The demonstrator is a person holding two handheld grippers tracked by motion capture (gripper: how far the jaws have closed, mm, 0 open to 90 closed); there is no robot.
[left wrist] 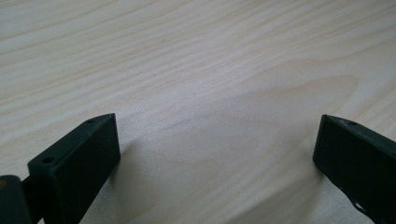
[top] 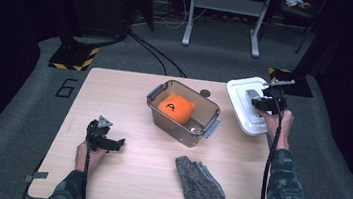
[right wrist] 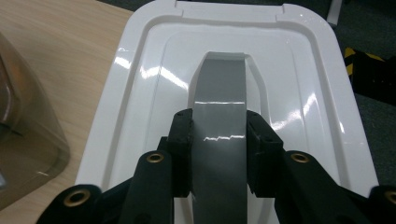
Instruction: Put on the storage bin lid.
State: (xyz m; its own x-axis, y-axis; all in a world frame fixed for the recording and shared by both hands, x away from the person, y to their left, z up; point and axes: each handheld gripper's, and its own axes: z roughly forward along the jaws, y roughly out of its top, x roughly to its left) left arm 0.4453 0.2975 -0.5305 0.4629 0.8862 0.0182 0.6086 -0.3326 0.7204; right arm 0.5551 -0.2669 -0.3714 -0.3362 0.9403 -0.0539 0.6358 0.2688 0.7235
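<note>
We judge the white lid (right wrist: 299,93) a broad, stiff, glossy plastic shell — light but slippery — lying tilted at the table's (top: 120,173) far right edge beside the clear bin (top: 185,113). Our right gripper (right wrist: 219,140) clamps its grey centre handle (right wrist: 219,88) — the sensible hold — while the left gripper (left wrist: 215,149) stands wide over bare wood.

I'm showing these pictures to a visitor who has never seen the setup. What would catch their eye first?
Probably the orange plush toy sitting inside the clear bin at the table's middle. Next, the white lid at the far right edge, its grey handle clamped by the right gripper. A grey mitten lies near the front edge.
</note>
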